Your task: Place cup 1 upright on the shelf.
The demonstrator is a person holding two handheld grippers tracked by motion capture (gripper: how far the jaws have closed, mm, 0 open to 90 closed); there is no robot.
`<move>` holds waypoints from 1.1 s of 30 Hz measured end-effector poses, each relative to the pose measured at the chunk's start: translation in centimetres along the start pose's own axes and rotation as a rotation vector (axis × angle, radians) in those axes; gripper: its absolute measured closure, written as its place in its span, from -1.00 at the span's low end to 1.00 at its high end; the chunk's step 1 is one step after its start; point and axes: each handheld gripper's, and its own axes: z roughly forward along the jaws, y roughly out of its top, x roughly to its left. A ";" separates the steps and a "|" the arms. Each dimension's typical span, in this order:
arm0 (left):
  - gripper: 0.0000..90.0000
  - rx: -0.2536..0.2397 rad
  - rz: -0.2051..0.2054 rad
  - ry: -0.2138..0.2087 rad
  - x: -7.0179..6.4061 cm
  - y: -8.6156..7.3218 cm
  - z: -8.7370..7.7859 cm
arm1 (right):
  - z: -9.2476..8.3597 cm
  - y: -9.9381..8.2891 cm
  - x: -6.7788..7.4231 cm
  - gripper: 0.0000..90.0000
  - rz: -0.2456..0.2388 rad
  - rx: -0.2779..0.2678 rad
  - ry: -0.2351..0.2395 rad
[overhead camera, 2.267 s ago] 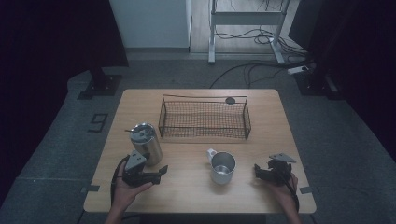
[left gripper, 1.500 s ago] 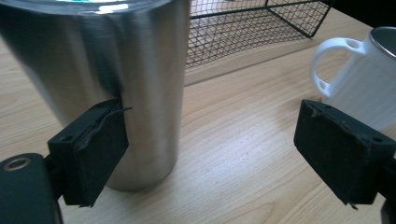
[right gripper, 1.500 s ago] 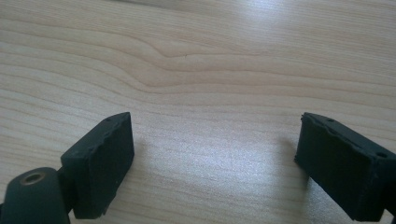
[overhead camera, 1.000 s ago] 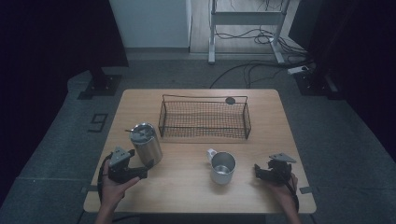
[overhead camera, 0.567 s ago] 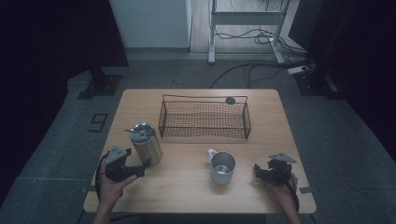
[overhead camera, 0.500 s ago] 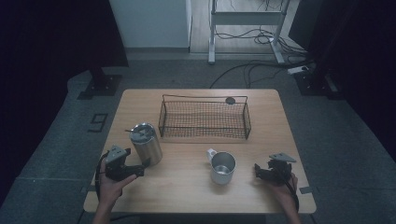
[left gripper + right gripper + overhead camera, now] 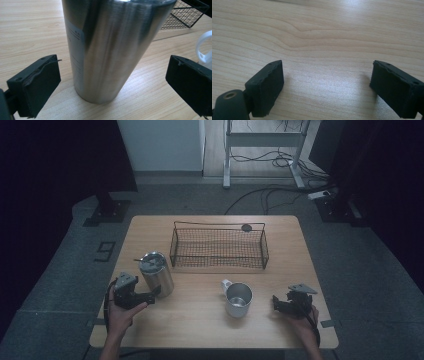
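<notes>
Steel tumbler's (image 7: pixel 110 47) top and white mug handle (image 7: pixel 203 47) beyond frame edge.

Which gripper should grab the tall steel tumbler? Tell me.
Left. The left gripper, jaws just opened wide, already brackets the tall steel tumbler. The right gripper faces bare wooden table.

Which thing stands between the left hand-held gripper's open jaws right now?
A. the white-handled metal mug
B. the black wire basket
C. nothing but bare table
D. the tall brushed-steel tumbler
D: in the left gripper view the tall brushed-steel tumbler stands upright between the left hand-held gripper's spread jaws, neither pad touching it.
</notes>
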 end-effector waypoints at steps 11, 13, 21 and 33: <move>-1.00 -0.008 0.004 -0.012 0.2 1.2 0.6 | 0.0 0.0 0.0 -0.74 0.002 -0.003 -0.002; -1.00 -0.010 0.000 0.002 0.1 1.4 0.8 | 0.0 0.0 0.0 -0.74 0.002 -0.003 -0.002; -1.00 -0.003 0.004 -0.006 0.2 1.7 1.3 | 0.0 0.0 0.0 -0.74 0.003 -0.001 -0.003; -1.00 0.008 0.004 0.001 0.2 2.3 2.9 | 0.0 0.0 0.0 -0.73 0.004 -0.003 -0.002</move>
